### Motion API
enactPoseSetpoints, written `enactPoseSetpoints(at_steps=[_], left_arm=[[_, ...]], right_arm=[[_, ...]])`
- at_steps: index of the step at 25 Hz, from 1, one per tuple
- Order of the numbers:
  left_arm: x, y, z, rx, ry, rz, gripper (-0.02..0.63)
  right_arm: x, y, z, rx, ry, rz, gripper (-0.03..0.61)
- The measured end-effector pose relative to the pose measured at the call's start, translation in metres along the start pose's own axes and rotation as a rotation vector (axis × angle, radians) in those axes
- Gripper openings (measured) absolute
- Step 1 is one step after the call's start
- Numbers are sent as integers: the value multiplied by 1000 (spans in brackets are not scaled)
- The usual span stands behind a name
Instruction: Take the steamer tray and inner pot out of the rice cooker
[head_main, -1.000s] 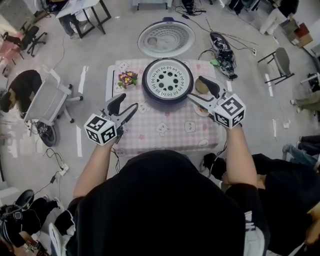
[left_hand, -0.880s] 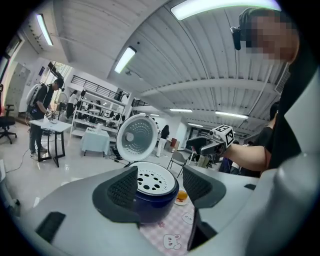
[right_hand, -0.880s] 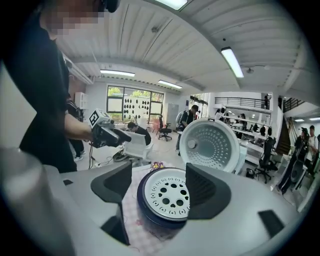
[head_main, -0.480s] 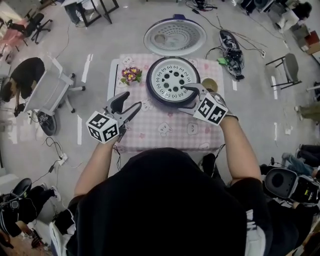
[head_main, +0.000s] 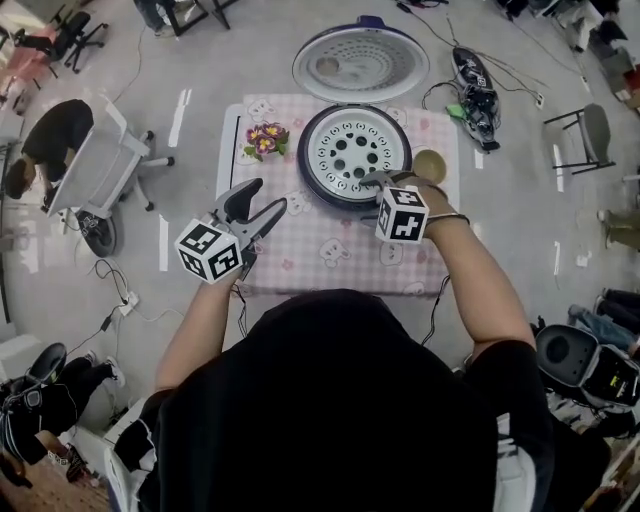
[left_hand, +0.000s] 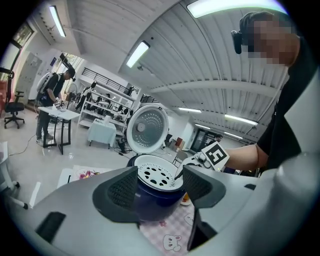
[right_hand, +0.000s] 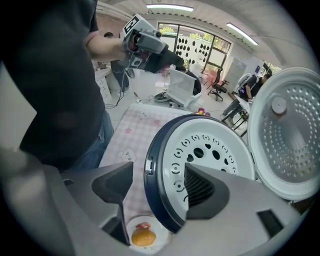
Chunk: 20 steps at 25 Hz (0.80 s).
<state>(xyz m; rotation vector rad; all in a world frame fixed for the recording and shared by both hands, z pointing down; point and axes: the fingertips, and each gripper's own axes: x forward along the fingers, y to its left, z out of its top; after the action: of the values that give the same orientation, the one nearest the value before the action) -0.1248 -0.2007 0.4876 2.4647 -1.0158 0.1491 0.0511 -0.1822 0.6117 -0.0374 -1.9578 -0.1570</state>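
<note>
Two tongs: left tongs (left_hand: 154, 176) wide, empty; right tongs (right_hand: 158, 174) closing astride steamer tray (head_main: 356, 150) edge, ungripped.

The left forearm (head_main: 200, 320) reaches forward with the left gripper (head_main: 267, 196) held near level, jaws wide apart and gripping nothing. The right forearm (head_main: 475, 280) angles inward, and the right gripper (head_main: 383, 183) tips steeply down. Its wide jaws are closing, straddling the rice cooker rim (right_hand: 152, 190) without pressing it.

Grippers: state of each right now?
Left gripper: open, empty.
Right gripper: jaws closing, nothing gripped; rice cooker rim and steamer tray edge between them.
</note>
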Motion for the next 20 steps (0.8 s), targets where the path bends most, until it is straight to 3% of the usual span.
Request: enactPoseSetpoints(at_steps=[11, 20], left_arm=[[7, 4, -3, -16, -2, 3, 296], [8, 1, -10, -37, 8, 0, 296]], right_arm=[[35, 11, -18, -146, 179, 120, 241], [21, 7, -16, -112, 166, 164, 181]])
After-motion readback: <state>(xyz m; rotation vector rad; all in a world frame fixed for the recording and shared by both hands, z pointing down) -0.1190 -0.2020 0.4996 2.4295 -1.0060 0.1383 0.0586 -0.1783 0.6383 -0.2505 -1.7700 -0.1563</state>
